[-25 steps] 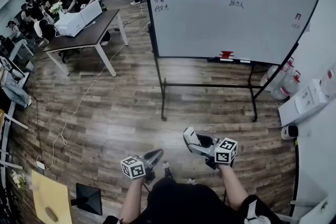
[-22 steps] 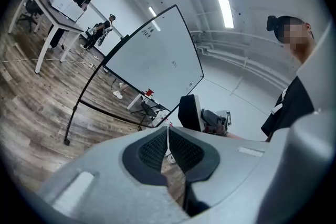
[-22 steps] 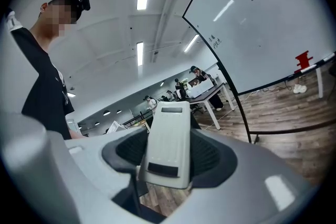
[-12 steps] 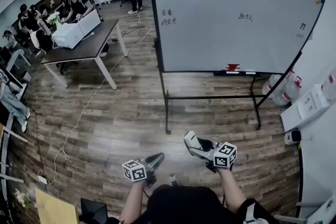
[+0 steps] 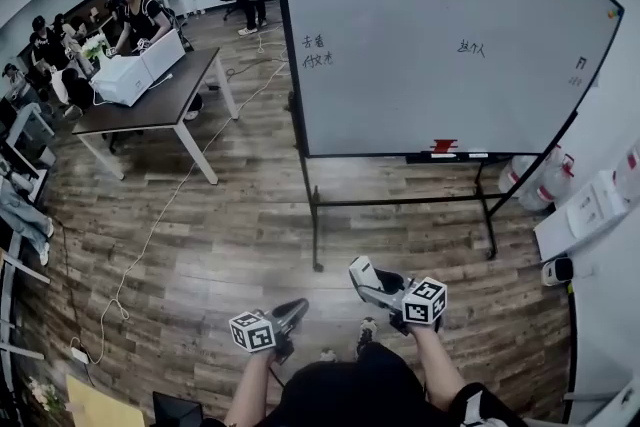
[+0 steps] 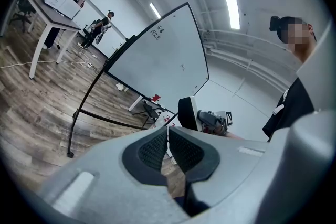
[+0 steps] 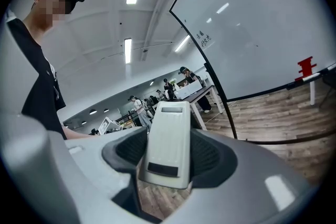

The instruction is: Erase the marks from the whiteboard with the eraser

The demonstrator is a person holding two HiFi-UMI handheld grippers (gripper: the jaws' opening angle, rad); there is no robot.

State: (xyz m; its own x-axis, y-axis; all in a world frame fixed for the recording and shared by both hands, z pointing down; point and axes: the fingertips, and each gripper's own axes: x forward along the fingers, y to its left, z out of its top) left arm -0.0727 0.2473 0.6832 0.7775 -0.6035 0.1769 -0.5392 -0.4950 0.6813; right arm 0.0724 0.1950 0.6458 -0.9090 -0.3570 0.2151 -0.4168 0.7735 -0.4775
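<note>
- Right gripper view: the right gripper (image 7: 169, 159) was clamped on the pale eraser (image 7: 170, 126), which stuck out between its jaws.
- The left gripper (image 6: 168, 147) was closed on nothing.
- The whiteboard (image 5: 440, 35) stood well apart ahead, bearing 3 small groups of marks (image 5: 316, 51).
- Good wiping probably meant stepping close and laying the eraser's face flat on the board.

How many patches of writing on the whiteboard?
3 patches of writing on the whiteboard: one upper left, one upper right of centre, one by the right edge. Fainter ones may be too small to see.
</note>
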